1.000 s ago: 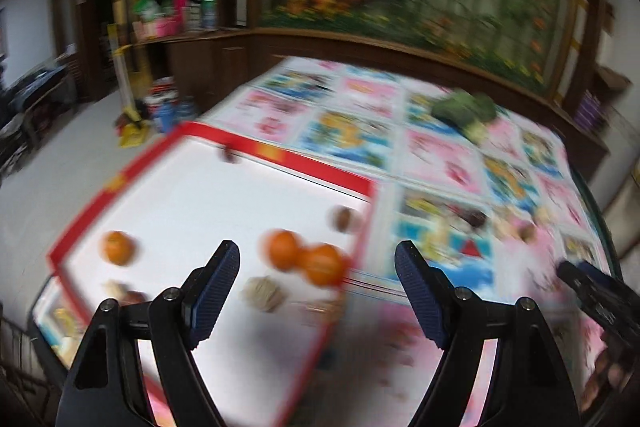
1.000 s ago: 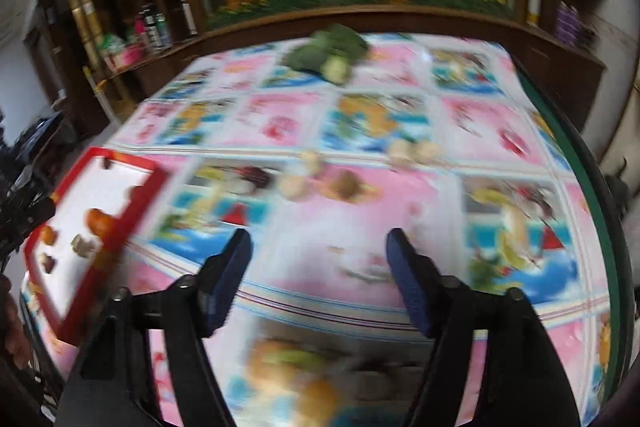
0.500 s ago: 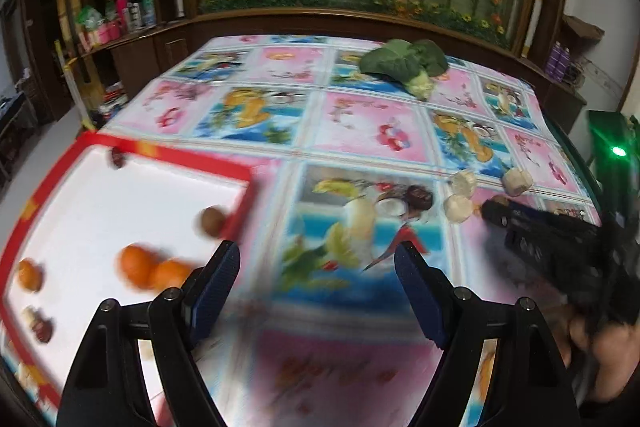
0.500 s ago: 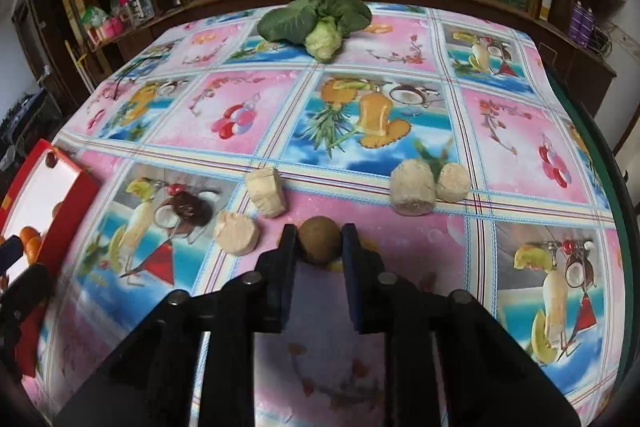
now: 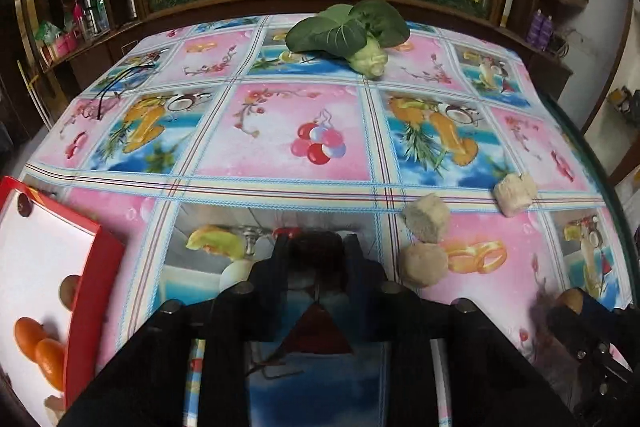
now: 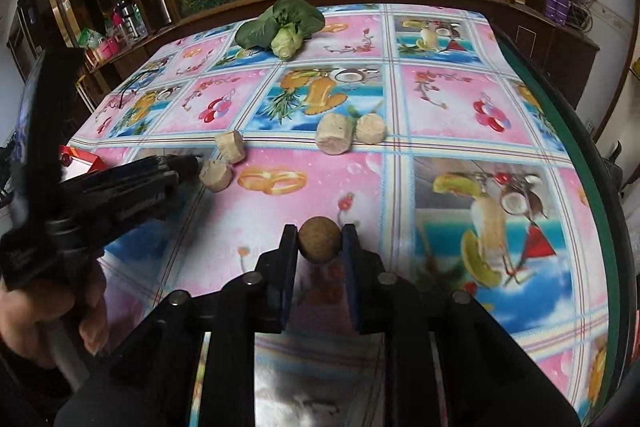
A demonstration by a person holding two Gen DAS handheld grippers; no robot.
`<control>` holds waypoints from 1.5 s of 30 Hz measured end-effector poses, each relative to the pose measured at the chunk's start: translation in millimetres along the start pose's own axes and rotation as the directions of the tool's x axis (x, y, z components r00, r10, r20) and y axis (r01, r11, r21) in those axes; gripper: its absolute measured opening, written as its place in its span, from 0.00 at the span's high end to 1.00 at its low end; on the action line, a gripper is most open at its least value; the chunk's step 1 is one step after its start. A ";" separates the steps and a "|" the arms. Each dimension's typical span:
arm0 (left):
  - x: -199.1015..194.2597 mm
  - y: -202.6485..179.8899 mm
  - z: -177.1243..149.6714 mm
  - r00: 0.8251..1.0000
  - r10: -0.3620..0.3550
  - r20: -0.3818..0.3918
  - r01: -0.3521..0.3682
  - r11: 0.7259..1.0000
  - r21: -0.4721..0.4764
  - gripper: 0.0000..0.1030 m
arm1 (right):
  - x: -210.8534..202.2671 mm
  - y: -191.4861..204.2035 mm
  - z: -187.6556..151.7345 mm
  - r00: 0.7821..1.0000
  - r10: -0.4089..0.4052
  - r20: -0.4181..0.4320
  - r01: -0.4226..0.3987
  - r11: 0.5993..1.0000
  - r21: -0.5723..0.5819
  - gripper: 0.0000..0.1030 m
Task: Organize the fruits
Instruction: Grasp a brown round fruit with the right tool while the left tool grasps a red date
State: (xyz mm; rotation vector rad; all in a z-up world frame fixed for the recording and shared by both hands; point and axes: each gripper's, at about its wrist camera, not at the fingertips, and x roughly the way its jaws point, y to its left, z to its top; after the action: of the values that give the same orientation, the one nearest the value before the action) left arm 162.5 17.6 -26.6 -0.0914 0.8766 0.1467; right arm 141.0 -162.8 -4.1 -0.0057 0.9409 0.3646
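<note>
Right gripper (image 6: 319,242) clenches round brown fruit (image 6: 320,238); left gripper (image 5: 316,254) closing on dark fruit (image 5: 316,251). Shallow tip grips, either could roll out.

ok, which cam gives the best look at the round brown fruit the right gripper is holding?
Right wrist view: the round brown fruit sits unobstructed, pinched between the right gripper pads, above the tablecloth. The left wrist view shows only a sliver of it at the lower right edge, mostly hidden behind that gripper's dark body.
</note>
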 end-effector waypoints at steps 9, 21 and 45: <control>-45.1 2.6 -31.1 0.999 -0.022 0.024 0.021 1.000 0.010 0.76 | -30.0 11.6 -16.2 0.999 0.019 0.041 -0.018 1.000 -0.021 0.77; -87.3 1.6 -68.4 0.999 -0.040 0.020 0.040 0.999 0.022 0.76 | -60.9 36.8 -40.5 0.997 -0.015 0.081 0.017 1.000 -0.016 0.77; -125.7 33.4 -91.1 0.998 -0.022 0.061 0.023 1.000 -0.015 0.76 | -83.2 77.4 -56.6 0.994 0.013 0.106 -0.007 0.998 -0.055 0.77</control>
State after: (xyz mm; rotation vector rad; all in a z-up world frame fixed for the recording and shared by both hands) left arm 8.6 26.4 11.6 -0.1116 0.8138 0.1346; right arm 28.2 -124.5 39.8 -0.0312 0.8259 0.3965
